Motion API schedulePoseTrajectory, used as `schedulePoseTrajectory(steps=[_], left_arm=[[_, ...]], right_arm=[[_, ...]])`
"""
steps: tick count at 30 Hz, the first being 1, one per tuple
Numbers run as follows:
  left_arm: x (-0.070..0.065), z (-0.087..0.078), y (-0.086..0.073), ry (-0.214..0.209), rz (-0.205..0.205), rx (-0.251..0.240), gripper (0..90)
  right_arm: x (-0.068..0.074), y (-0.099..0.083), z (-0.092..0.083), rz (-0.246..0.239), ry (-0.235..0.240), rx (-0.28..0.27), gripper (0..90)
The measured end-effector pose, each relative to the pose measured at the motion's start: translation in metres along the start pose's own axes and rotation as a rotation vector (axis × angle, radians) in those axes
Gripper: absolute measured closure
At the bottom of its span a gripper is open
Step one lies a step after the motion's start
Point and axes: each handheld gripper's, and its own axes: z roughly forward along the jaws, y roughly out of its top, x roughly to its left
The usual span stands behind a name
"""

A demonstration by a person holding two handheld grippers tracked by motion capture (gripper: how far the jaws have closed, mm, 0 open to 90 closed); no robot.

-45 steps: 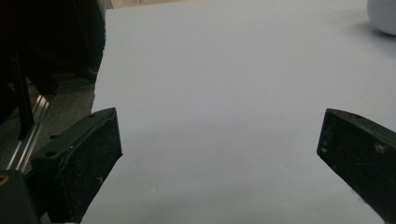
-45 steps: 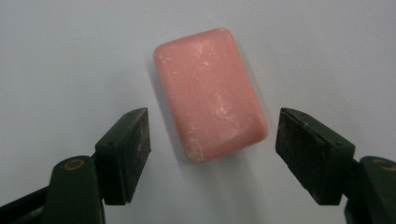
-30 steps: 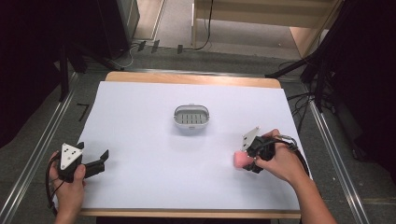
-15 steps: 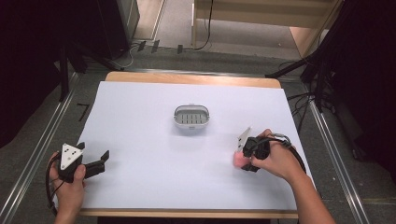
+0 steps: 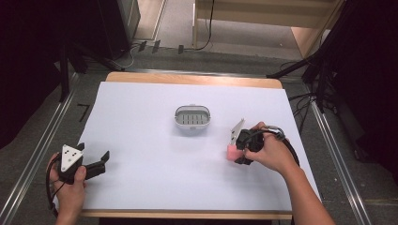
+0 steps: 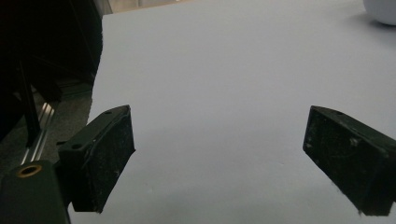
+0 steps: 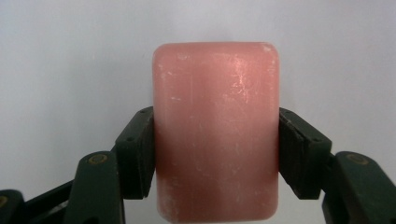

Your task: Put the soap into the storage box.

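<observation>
Gripping a pink bar of soap point(image 7: 216, 130), the right claw point(image 7: 216, 149) has its two black jaws pressed flat against the bar's long sides; in the right gripper view the bar stands between them with its rounded corners clear of the pads and white counter point(image 5: 141, 187) surface behind it. From the high view the same bar point(image 5: 232, 152) sits at the tip of the right claw point(image 5: 237, 151), over the right half of the counter, nearer the front edge than the back; whether it touches the surface cannot be told. The person's right hand point(image 5: 270, 152) wraps the claw body, forearm entering from the front right corner.

Left claw point(image 5: 101, 161) rests near the front left corner, held in the left hand point(image 5: 68, 187), grey three-cornered plate point(image 5: 70, 157) on top. Left gripper view: jaws spread wide, nothing between them, bare white surface beyond the left claw point(image 6: 219, 163).

Farther back, near the counter's middle, a small grey soap dish point(image 5: 192, 117) with a slotted floor stands alone, well apart from both claws.
</observation>
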Motion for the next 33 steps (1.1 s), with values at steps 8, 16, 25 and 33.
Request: schedulePoseTrajectory(steps=[8,16,25,33], left_arm=[[0.0,-0.001,-0.001,0.004,-0.002,-0.011,9.3],[0.0,-0.002,-0.001,-0.001,-0.004,-0.01,9.4],[0.0,-0.001,-0.001,-0.003,0.006,-0.01,9.4],[0.0,-0.001,-0.001,-0.007,0.009,-0.013,9.4]], right_arm=[[-0.01,0.027,-0.009,-0.023,0.001,-0.007,38.6],[-0.017,0.051,-0.013,-0.051,-0.008,-0.02,38.6],[-0.027,0.079,-0.016,-0.071,-0.004,-0.022,38.5],[-0.038,0.099,-0.016,-0.094,0.001,-0.024,38.5]])
